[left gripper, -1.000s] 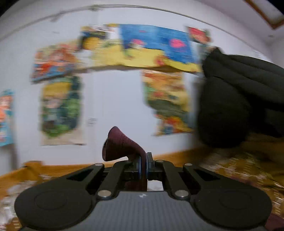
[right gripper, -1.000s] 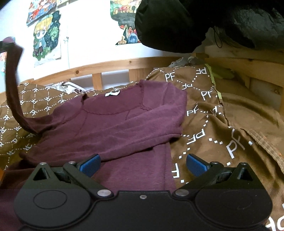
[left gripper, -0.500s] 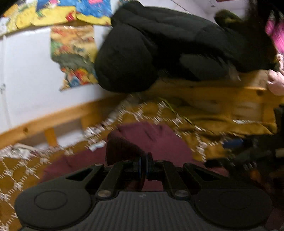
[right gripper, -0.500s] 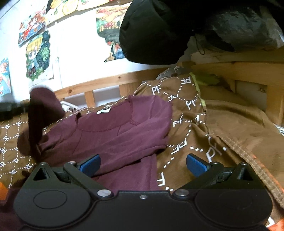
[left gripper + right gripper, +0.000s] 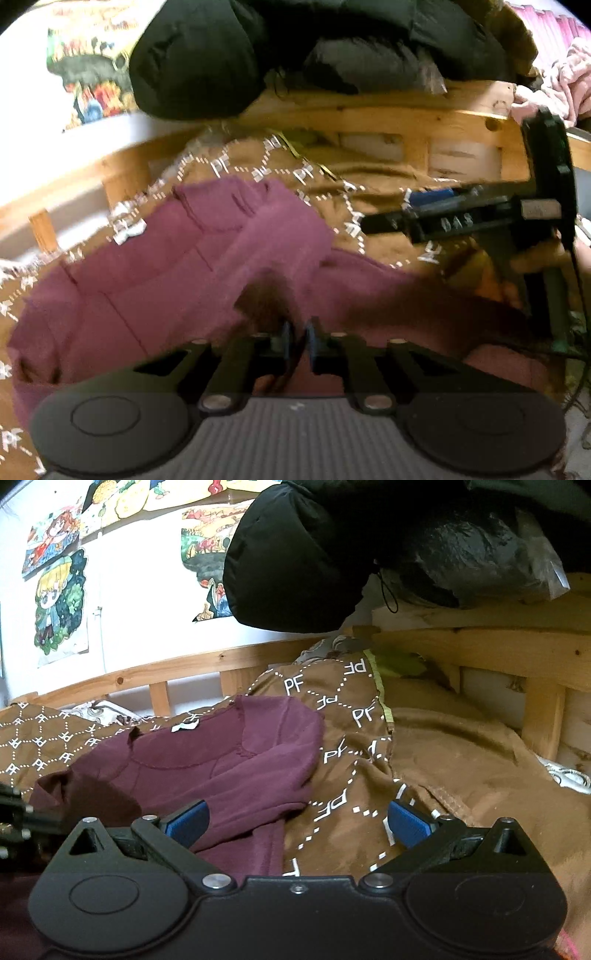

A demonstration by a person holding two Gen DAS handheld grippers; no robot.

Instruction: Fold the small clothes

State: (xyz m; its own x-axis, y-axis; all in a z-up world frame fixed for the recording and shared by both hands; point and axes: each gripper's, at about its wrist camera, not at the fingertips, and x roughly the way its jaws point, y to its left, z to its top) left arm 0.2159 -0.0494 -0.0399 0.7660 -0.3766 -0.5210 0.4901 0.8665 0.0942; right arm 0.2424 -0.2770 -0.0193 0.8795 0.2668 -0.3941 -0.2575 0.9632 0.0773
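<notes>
A maroon long-sleeved shirt (image 5: 147,288) lies spread on a brown patterned blanket (image 5: 369,173), both sleeves folded in over its body. My left gripper (image 5: 297,338) sits low over the shirt and its jaws are opening. A narrow gap shows between the blue pads, and the dark sleeve cuff (image 5: 266,299) lies just past the tips. In the right wrist view the shirt (image 5: 229,760) lies ahead and to the left. My right gripper (image 5: 297,821) stands wide open above the shirt's edge and the blanket (image 5: 461,768), holding nothing. It also shows in the left wrist view, as the right gripper (image 5: 443,218).
A black padded jacket (image 5: 314,554) hangs over the wooden bed rail (image 5: 480,650) beyond the shirt. Colourful posters (image 5: 59,602) cover the white wall. A pink fabric (image 5: 561,74) lies at the far right. The left gripper's frame (image 5: 14,812) shows at the left edge.
My left gripper swung down from facing the wall with the sleeve raised, laid the sleeve across the shirt, and its jaws have parted. The right gripper stayed open and hardly moved.
</notes>
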